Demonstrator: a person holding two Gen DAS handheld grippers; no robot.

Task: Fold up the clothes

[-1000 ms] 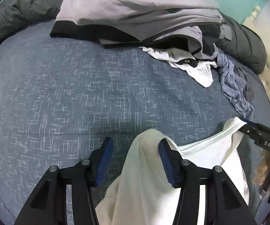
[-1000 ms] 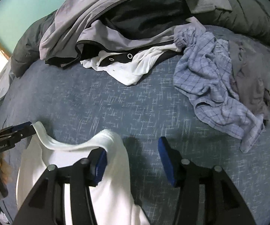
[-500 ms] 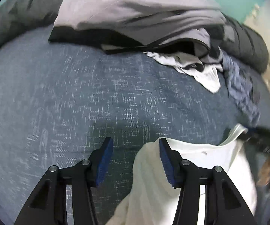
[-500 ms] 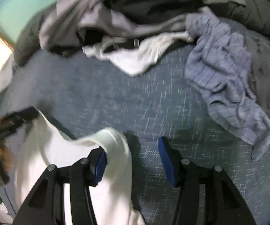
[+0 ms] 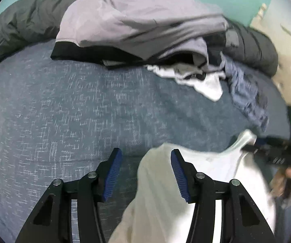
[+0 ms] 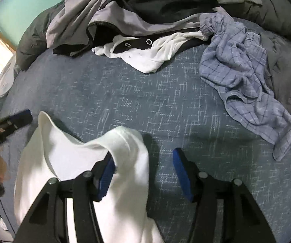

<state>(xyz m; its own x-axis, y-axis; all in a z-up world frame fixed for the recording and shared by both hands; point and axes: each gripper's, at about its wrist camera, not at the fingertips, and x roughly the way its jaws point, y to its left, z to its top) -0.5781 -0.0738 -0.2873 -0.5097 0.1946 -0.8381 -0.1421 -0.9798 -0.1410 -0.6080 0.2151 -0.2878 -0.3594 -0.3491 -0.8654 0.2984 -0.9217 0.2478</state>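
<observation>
1. Your left gripper point(image 5: 145, 174) is closing, its jaws apart, the white shirt point(image 5: 161, 192) draping over one finger.
2. Your right gripper point(image 6: 143, 172) is opening, the shirt hanging off its finger above the blue bed point(image 6: 165, 101).

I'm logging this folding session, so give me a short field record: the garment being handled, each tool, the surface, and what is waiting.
garment: white top, slung between both tools
left tool: jaws closing; top draped over one finger, cloth between the jaws, not yet pinched
right tool: jaws opening; top draped over one finger, no pinch
surface: blue patterned bedcover
waiting: grey jacket, checked blue garment, white garment with eyelets, heaped at the far side
</observation>
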